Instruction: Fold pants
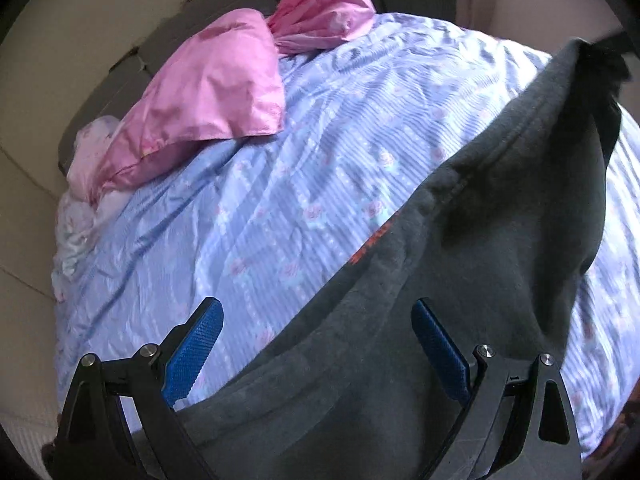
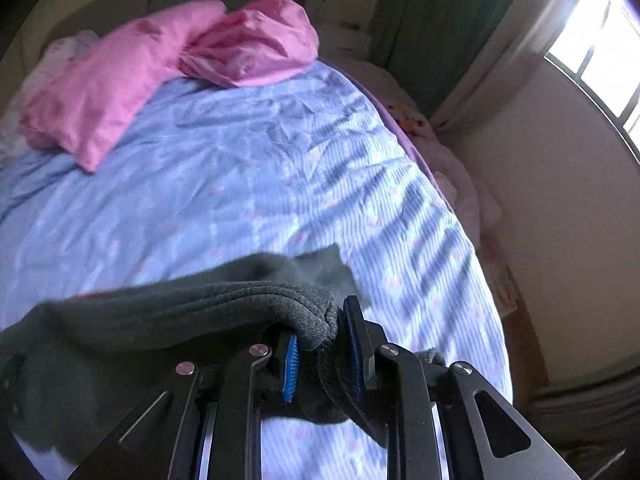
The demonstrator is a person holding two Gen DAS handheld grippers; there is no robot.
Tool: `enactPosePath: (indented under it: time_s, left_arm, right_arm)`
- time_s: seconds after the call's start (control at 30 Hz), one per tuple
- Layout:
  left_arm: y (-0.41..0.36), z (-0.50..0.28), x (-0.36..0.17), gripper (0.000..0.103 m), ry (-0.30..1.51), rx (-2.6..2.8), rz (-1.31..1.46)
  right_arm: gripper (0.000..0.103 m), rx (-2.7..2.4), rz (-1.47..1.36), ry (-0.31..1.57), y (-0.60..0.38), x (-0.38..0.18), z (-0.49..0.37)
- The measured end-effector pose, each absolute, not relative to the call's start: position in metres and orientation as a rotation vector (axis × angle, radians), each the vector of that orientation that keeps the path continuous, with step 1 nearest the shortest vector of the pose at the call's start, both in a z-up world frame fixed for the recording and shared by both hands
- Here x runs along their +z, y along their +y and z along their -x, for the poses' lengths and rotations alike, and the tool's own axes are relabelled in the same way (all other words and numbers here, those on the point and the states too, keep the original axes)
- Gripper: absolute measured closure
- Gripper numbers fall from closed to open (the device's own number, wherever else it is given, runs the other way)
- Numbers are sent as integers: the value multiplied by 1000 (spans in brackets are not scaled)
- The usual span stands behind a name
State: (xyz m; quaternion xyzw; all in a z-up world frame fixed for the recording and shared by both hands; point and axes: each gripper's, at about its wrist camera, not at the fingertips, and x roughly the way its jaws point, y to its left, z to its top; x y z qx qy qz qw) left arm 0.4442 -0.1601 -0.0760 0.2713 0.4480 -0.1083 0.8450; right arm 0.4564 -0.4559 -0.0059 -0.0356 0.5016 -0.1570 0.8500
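The dark grey fleece pants (image 1: 460, 280) stretch across the blue bedspread from the lower middle to the upper right, where one end is lifted. My left gripper (image 1: 316, 308) is open just above them, its blue pads (image 1: 196, 348) wide apart; the right finger hangs over the cloth and the left over the bedspread. In the right wrist view my right gripper (image 2: 324, 328) is shut on the ribbed hem of the pants (image 2: 200, 304), which bunches between the pads and hangs off to the left above the bed.
The bed carries a blue striped floral bedspread (image 1: 280, 184) (image 2: 240, 184). Pink pillows (image 1: 216, 92) (image 2: 120, 76) lie at its head. To the right are the bed's edge, a wall and a bright window (image 2: 600, 52), with a green curtain (image 2: 432, 20) behind.
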Motion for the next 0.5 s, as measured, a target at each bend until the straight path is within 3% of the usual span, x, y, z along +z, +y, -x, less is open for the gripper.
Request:
enactPosePath:
  time_s: [0.4, 0.5]
  left_arm:
    - [-150, -496, -129, 5, 1033, -163, -538]
    - [-153, -498, -137, 5, 1046, -157, -536]
  right_arm:
    - [82, -355, 97, 1157, -462, -83, -532]
    - [76, -365, 126, 1159, -460, -91, -534]
